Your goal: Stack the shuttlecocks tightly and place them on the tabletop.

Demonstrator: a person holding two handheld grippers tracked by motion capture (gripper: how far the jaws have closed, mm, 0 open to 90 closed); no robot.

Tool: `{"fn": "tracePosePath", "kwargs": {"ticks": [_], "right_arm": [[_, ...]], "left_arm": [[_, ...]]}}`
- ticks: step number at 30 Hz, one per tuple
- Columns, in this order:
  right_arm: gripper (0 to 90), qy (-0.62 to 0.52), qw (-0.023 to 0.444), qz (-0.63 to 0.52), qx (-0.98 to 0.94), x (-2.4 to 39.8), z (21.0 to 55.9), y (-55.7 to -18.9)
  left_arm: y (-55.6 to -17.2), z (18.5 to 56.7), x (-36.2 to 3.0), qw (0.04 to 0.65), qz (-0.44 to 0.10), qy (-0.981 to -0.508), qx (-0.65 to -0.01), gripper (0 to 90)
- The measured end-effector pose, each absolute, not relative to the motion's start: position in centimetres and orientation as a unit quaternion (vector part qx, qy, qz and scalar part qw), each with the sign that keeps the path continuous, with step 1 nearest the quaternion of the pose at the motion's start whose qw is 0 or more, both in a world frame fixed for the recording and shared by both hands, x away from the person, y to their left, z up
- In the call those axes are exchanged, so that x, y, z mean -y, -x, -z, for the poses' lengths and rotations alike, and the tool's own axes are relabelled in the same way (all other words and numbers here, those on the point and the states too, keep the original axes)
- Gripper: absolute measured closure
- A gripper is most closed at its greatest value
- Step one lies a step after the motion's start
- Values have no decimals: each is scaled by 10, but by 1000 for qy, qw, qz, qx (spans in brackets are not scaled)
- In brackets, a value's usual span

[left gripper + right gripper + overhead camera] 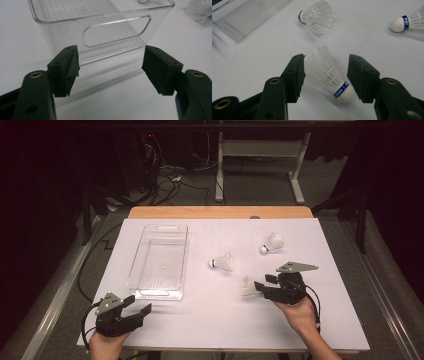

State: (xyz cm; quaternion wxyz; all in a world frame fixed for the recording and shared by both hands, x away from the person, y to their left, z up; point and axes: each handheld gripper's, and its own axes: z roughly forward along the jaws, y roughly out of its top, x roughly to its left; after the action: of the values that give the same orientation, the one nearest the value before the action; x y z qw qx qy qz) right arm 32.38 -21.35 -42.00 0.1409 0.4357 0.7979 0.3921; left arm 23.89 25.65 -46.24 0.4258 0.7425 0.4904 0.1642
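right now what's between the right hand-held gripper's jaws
A shuttlecock, cork end toward the camera, in the right gripper view; the jaws flank it.

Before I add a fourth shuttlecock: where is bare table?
Free: the near strip between the left gripper and right gripper, and the far right corner beyond the far shuttlecock. Crowded: between the clear bin, middle shuttlecock and near shuttlecock.

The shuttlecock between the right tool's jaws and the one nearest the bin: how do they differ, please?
The held shuttlecock sits between the right tool; the middle shuttlecock lies free near the clear bin. The first's cork points toward the camera, the second's away. Both are white with blue bands.
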Motion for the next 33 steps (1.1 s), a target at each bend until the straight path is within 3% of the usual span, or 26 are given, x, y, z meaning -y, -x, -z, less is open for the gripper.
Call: {"fn": "tracePosePath", "kwargs": {"ticks": [33], "right_arm": [[497, -434, 124, -291, -844, 168, 413, -361]], "left_arm": [[-238, 462, -256, 425, -164, -746, -485, 306]]}}
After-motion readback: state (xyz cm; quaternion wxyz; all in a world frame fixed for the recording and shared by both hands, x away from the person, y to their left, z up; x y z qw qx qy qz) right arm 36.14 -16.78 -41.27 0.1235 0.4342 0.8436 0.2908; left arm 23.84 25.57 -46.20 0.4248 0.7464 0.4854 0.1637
